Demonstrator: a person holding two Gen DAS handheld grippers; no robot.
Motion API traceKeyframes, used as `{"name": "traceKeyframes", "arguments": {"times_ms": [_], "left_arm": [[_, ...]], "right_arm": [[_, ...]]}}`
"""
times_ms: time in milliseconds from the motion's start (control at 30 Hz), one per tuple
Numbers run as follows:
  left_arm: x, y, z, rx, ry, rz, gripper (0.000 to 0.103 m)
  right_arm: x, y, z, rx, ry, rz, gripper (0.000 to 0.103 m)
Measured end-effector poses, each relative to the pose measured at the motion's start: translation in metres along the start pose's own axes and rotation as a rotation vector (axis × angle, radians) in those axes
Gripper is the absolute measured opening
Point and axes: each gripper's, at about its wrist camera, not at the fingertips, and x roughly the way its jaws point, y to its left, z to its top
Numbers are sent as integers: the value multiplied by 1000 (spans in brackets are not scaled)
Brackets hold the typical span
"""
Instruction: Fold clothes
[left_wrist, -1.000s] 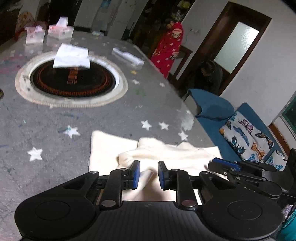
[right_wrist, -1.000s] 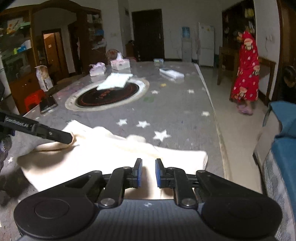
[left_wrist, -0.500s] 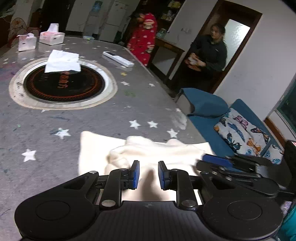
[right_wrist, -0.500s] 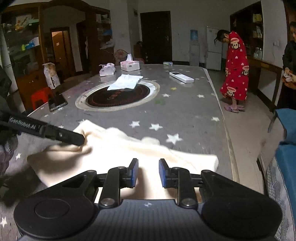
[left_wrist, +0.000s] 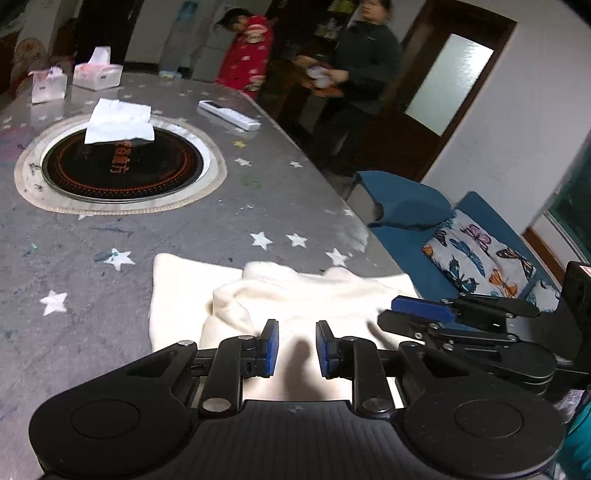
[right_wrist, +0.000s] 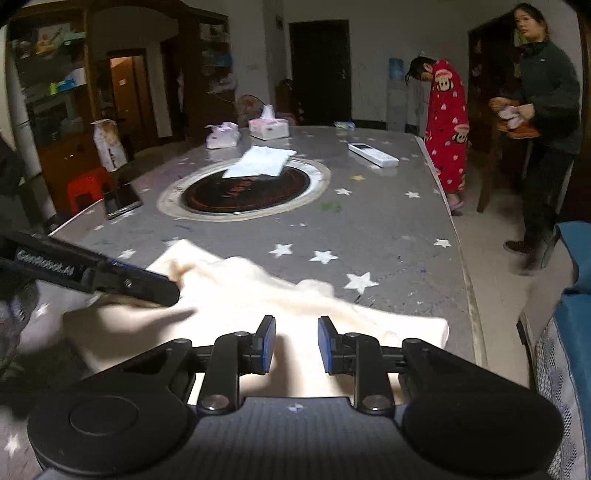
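Observation:
A cream knitted garment (left_wrist: 295, 295) lies partly folded at the near edge of the grey star-patterned table (left_wrist: 110, 229); it also shows in the right wrist view (right_wrist: 295, 306). My left gripper (left_wrist: 294, 347) is open and empty, hovering just above the garment's near part. My right gripper (right_wrist: 295, 343) is open and empty over the garment's right part. The right gripper shows from the side in the left wrist view (left_wrist: 424, 312). The left gripper's fingers (right_wrist: 147, 284) reach in from the left in the right wrist view, over a bunched fold.
A round black hotplate (left_wrist: 122, 162) with a white cloth (left_wrist: 118, 122) sits mid-table. Tissue boxes (left_wrist: 98, 72), a remote (left_wrist: 229, 114) and a phone (right_wrist: 122, 199) lie further off. Two people (right_wrist: 447, 125) stand by the table's right side. A blue sofa (left_wrist: 443, 229) is at the right.
Both grippers have opened wider and pulled back slightly from the garment. The two people have walked further into view on the right.

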Motion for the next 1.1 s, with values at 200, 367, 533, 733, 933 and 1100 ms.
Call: {"name": "traceKeyframes", "arguments": {"times_ms": [200,367,533,733,933,1100], "left_arm": [[-25,1,-31,22,-10,25,24],[-30,6,-51,24,-7,64,24],[-48,6,-51,9,-54,55,24],[-45,20,-56,-40,-50,71,23],[-59,24,-53,-67,-92,77,25],[-57,34,-55,-106,-79,83,24]], "right_arm": [[-38,18,-31,-1,-3,15,24],[-47,30,-62,-17,15,-27,26],[-61,30,-55,7,-33,-40,26],[-45,11,-55,77,-9,-68,31],[-49,11,-49,89,-31,-57,38],[-34,9,-54,135,-7,-57,41]]}}
